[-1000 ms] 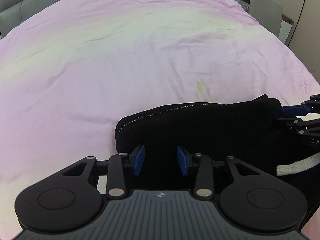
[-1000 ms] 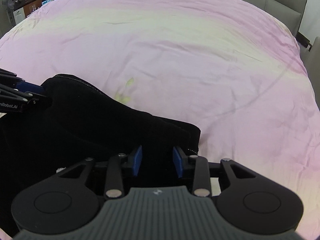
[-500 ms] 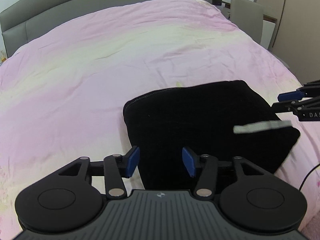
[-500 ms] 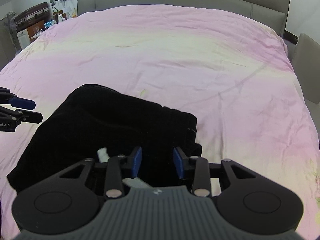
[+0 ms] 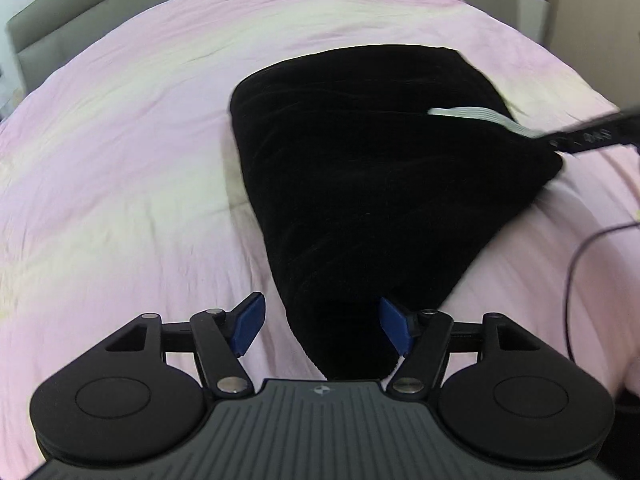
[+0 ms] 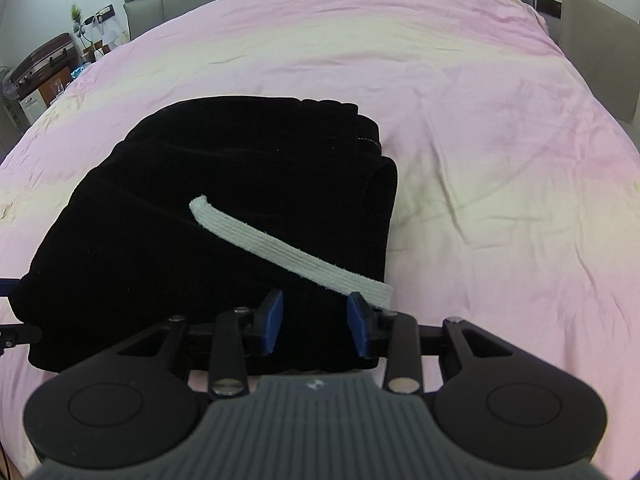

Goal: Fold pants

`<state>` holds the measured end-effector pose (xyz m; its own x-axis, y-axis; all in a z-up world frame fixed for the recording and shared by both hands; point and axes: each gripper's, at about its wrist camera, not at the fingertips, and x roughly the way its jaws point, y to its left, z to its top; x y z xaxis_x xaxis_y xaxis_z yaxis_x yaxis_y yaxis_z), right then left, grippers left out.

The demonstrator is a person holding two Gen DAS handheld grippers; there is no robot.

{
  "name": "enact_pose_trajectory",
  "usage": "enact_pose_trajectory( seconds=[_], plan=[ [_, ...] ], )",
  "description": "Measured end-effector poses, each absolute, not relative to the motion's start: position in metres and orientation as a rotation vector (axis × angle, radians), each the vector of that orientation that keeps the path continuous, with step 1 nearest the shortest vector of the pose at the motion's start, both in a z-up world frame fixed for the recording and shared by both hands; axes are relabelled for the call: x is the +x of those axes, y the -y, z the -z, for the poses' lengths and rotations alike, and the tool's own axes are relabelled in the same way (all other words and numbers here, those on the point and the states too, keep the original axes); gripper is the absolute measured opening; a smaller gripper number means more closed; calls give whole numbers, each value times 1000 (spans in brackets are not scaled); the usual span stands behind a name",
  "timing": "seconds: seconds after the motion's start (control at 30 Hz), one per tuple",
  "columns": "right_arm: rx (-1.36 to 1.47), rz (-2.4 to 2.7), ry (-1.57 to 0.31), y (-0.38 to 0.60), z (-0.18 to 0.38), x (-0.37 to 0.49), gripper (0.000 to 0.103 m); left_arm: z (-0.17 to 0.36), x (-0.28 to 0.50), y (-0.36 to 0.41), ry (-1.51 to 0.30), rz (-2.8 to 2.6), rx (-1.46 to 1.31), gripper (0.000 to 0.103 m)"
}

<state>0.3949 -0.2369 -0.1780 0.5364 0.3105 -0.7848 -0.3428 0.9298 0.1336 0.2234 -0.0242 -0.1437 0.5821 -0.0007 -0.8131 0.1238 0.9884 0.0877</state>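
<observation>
Left gripper [image 5: 322, 326] jaws just opened wide; near corner of black pants [image 5: 380, 176] lying loose between them, ungripped. Bundle now stacked mid-frame on pink bedspread [image 5: 120, 160], smaller than a second ago: fold apparently laid. Right gripper [image 6: 316, 326] part-closed at bundle's near edge beside white drawstring [image 6: 280, 248]; clamping unclear. Both angled downward.

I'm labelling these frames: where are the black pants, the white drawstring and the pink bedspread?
black pants [image 6: 208, 216], right wrist view, top of the folded bundle.
white drawstring [image 6: 288, 252], right wrist view, middle of the strap.
pink bedspread [image 5: 120, 152], left wrist view, bare sheet.
</observation>
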Motion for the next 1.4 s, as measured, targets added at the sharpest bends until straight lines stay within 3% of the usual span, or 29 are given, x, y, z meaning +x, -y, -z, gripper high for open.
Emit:
enact_pose_trajectory(
  seconds=[0.07, 0.13, 0.23, 0.43, 0.53, 0.77, 0.93, 1.0, 1.17, 1.27, 1.33, 1.4],
  plan=[
    [-37, -391, -928, 237, 180, 395, 32, 152, 227, 18, -934, 51, 43, 75],
    [-38, -391, -928, 237, 180, 397, 32, 154, 229, 12, -933, 27, -58, 47],
    [-47, -392, -925, 237, 179, 398, 32, 151, 223, 9, -943, 10, -41, 30],
    [-47, -423, -921, 242, 185, 397, 34, 168, 224, 3, -1005, 62, 91, 26],
    [-91, -446, -896, 242, 192, 390, 34, 183, 225, 13, -1005, 71, 190, 26],
    [-83, -445, -875, 246, 198, 388, 38, 174, 223, 5, -1043, 104, 142, 28],
    [-46, -412, -898, 249, 185, 388, 44, 152, 208, 4, -1064, 110, 168, 37],
    [-48, -399, -934, 252, 180, 385, 56, 140, 200, 4, -1068, 115, 202, 43],
    [-40, -370, -943, 272, 161, 372, 65, 103, 181, 2, -1029, 137, 263, 47],
    [79, -371, -934, 291, 143, 374, 78, 80, 186, -11, -965, 157, 141, 60],
    [161, -374, -943, 300, 135, 382, 79, 68, 197, -23, -906, 165, 20, 74],
    [220, -375, -951, 304, 133, 392, 86, 62, 210, -33, -864, 157, -100, 75]
  ],
)
